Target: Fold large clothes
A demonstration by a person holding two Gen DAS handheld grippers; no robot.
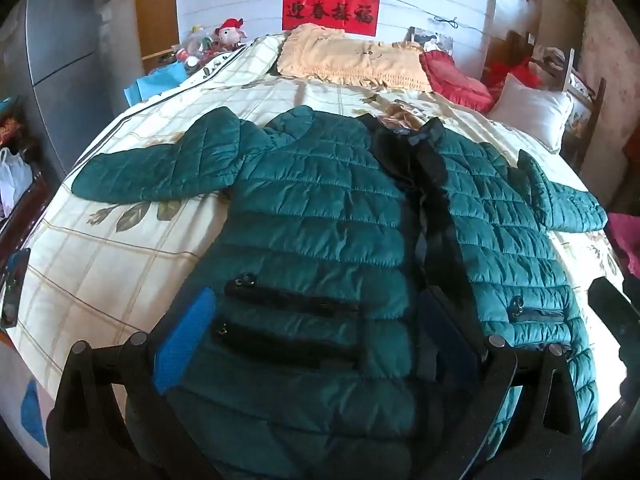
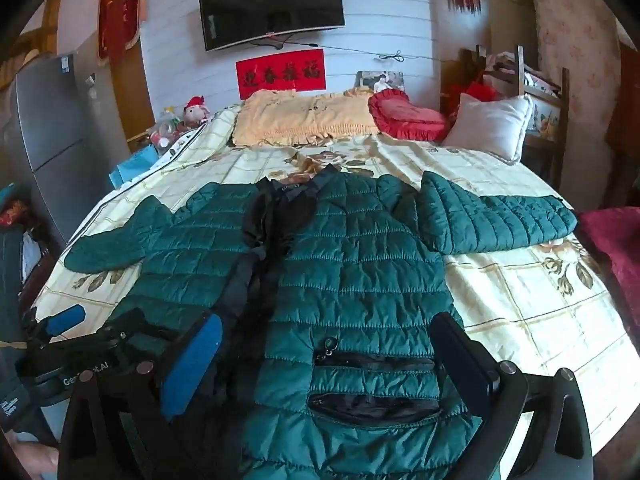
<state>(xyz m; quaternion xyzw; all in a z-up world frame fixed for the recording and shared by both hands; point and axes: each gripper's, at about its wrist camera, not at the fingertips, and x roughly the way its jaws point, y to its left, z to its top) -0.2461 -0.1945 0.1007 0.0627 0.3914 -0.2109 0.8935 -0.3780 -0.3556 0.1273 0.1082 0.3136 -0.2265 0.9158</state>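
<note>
- Green quilted jacket [image 1: 332, 216] spread flat, front up, on the bed [image 1: 120, 256]; both sleeves out to the sides, front unzipped, dark lining showing.
- Left gripper [image 1: 320, 344] above the hem, jaws wide apart, nothing clamped.
- Right gripper [image 2: 332, 364] over the other front panel, likewise wide apart, empty.
- Yellow pillow [image 2: 304, 120], red cushion [image 2: 408, 116], white pillow [image 2: 492, 124] at the head.
</note>
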